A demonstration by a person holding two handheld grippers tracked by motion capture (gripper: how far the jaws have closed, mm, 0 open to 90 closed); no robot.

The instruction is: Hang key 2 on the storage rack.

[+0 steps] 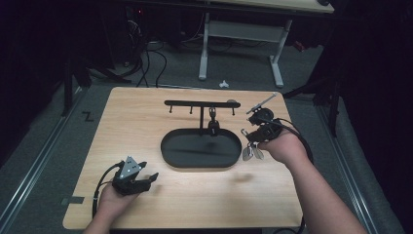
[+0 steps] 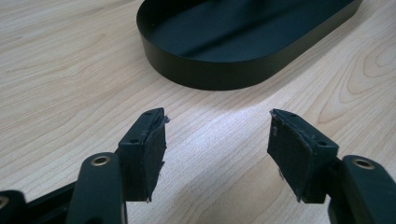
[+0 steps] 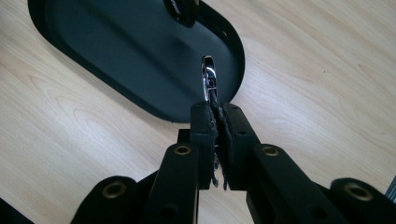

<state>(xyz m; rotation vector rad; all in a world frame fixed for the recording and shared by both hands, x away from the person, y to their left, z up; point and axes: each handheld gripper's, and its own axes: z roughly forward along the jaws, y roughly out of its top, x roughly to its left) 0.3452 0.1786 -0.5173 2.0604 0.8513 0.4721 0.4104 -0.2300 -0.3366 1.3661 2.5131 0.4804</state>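
Nearest me, left gripper (image 1: pixel 146 176) rests on the table (image 1: pixel 146 122), jaws apart, empty. Right gripper (image 1: pixel 249 139) pinches a key ring's clasp (image 3: pixel 208 77), keys (image 1: pixel 252 153) dangling beside the tray (image 1: pixel 168 156). Looks like the hanging step: next, lift the clasp onto a rack (image 1: pixel 199 103) hook.

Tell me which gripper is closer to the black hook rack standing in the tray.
Right. The right gripper is just beside the hook rack; the left gripper sits well in front.

Dim surroundings, lit tabletop, soft shadows.
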